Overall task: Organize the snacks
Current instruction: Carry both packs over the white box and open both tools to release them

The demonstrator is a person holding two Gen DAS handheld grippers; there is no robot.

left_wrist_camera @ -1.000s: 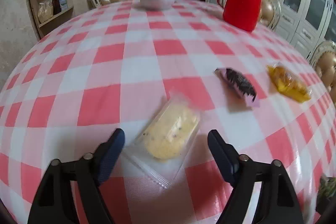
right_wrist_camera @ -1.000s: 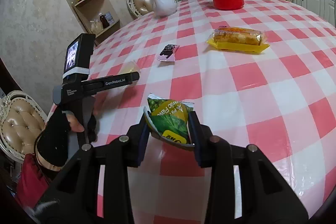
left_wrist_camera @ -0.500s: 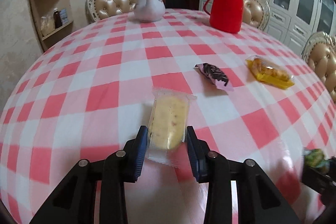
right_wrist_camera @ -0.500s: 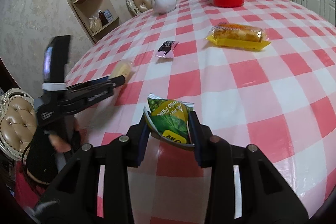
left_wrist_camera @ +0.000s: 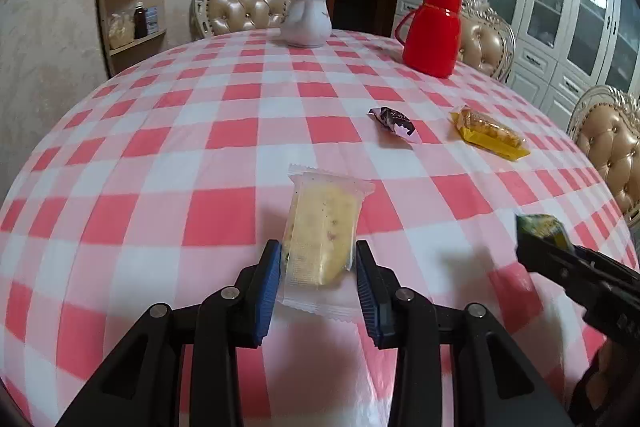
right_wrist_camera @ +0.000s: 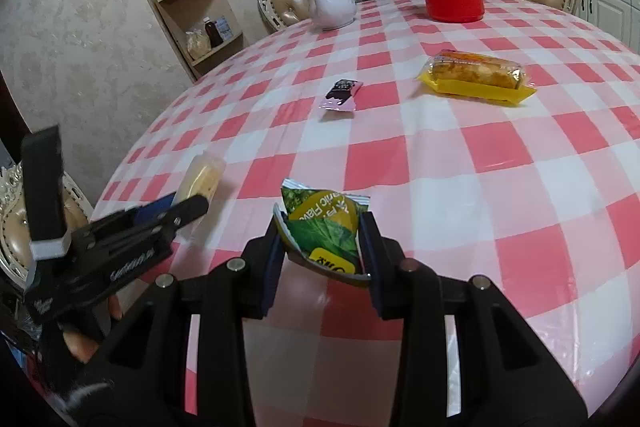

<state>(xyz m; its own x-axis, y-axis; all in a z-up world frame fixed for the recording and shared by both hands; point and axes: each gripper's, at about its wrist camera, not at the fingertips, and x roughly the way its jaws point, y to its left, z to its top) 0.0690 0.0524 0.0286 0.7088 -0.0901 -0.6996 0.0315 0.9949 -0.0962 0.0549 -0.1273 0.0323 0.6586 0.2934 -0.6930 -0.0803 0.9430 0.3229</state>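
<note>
Cake in a clear wrapper [left_wrist_camera: 320, 231] sits clamped between the blue pads of the left tongs [left_wrist_camera: 316, 277] in the left wrist view, held by its near end and apparently lifted just above the checked worktop [left_wrist_camera: 224, 131]. Its long axis runs straight away from the tongs, the crimped far seam pointing toward the teapot [left_wrist_camera: 306, 17]. It looks light and soft, the film slippery and the crumb easy to crush, so a gentle hold across the narrow sides of the cake body, not the loose seam, seems the safest. Farther off on the worktop lie a dark chocolate snack in a pink wrapper [left_wrist_camera: 394, 123] and a yellow-trayed pastry roll [left_wrist_camera: 490, 137], each slanting from far-left to near-right, well apart from the red thermos [left_wrist_camera: 432, 33]. At the right edge the right tongs [left_wrist_camera: 536, 233] show a green packet tip.

From the right wrist view, the right tongs [right_wrist_camera: 322, 257] are closed on a green snack packet [right_wrist_camera: 324, 227], its sides buckled inward by the squeeze; its torn-looking top seam points away from the tongs. It reads as thin, crinkly and nearly weightless, likely to slip if gripped by the foil edge alone. The left tongs [right_wrist_camera: 188, 205] appear at left with the cake [right_wrist_camera: 200, 177] projecting beyond them, pointing up the worktop. The pastry roll [right_wrist_camera: 476, 77] lies crosswise, the chocolate snack [right_wrist_camera: 342, 95] pointing roughly away
</note>
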